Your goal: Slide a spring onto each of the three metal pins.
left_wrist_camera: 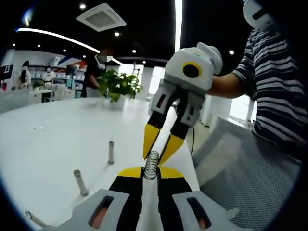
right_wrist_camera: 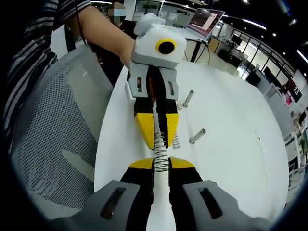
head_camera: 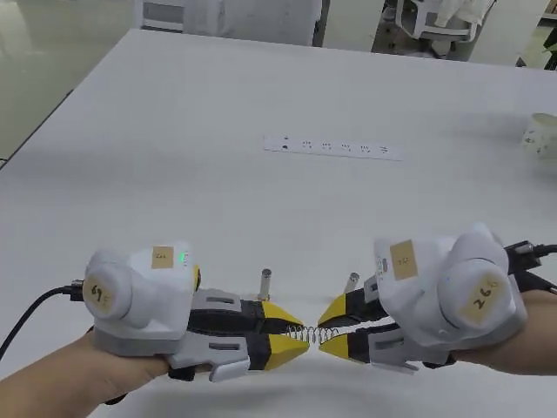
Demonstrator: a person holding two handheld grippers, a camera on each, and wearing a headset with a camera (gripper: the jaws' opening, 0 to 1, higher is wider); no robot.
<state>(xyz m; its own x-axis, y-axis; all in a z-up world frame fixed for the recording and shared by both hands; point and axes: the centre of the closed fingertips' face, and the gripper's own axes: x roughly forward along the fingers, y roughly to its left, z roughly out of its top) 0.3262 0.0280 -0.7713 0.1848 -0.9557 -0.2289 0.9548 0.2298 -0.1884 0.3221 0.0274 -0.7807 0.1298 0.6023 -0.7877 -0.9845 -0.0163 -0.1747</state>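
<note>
A small coil spring [head_camera: 313, 333] hangs level between my two grippers, just above the white table [head_camera: 218, 200]. My left gripper [head_camera: 304, 336] is shut on its left end and my right gripper [head_camera: 323, 336] is shut on its right end. In the left gripper view the spring [left_wrist_camera: 152, 162] rises from my left gripper [left_wrist_camera: 150, 172] to the right gripper's yellow fingertips [left_wrist_camera: 150, 140]. In the right gripper view the spring [right_wrist_camera: 161, 153] runs from my right gripper [right_wrist_camera: 161, 164] to the left gripper's tips. Bare upright metal pins [head_camera: 265, 283] [head_camera: 352, 283] stand just behind the grippers. Three pins [left_wrist_camera: 111, 152] [left_wrist_camera: 80, 182] [left_wrist_camera: 36, 219] appear in the left gripper view.
A white power strip [head_camera: 331, 146] lies mid-table. Another loose spring [right_wrist_camera: 175, 140] lies beside a pin [right_wrist_camera: 197, 136]. A grey mesh chair [right_wrist_camera: 53, 144] stands at the table's near edge. A small white object [head_camera: 540, 135] sits at the far right, and a potted plant [left_wrist_camera: 118, 84] stands beyond the table.
</note>
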